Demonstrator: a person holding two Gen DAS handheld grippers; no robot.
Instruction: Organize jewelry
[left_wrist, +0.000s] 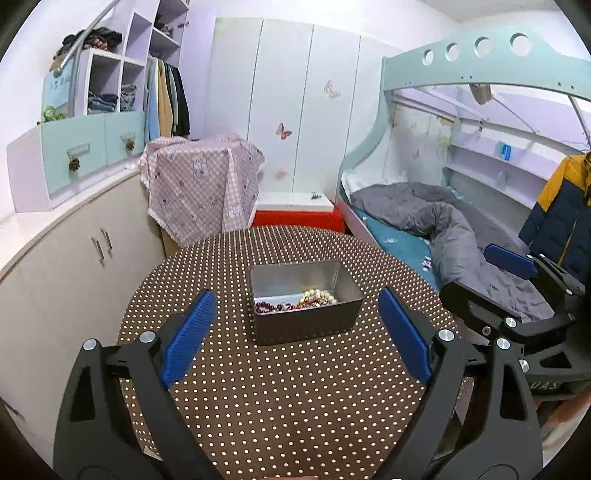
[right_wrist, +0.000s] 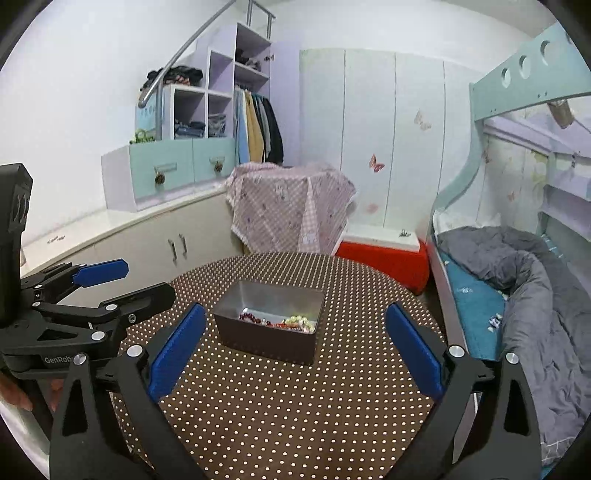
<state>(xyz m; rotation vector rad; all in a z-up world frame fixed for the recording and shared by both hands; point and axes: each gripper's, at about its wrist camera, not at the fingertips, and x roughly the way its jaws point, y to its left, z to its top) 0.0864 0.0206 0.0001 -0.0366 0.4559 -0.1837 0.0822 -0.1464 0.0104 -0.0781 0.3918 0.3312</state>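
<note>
Blue pads of the left gripper (left_wrist: 295, 332) filled the bottom of the left wrist view, jaws spread wide with nothing between them. Beyond them, at frame centre, sat the tin (left_wrist: 306, 325) on the dotted table (left_wrist: 295, 406), well inside the round edge, with bare cloth on every side. Beaded jewelry (left_wrist: 299, 301) lay heaped along the tin's near wall: dark red beads left, pale ones right.

At the right edge of that view the right gripper (left_wrist: 517, 266) hung past the table's rim over the bed (left_wrist: 424, 214), one blue pad showing.

From the right wrist view, the right gripper (right_wrist: 295, 350) was likewise released and empty, the tin (right_wrist: 269, 328) slightly left of centre with the jewelry (right_wrist: 280, 321) inside. Here the left gripper (right_wrist: 122, 280) appeared at middle left, its jaws parted, over the table's (right_wrist: 295, 406) left edge. Fingers (right_wrist: 14, 391) showed at lower left.

Only this view showed the gap between table and bed (right_wrist: 517, 295) at right. A red box (right_wrist: 384, 258) stood behind the table's far rim in both.
</note>
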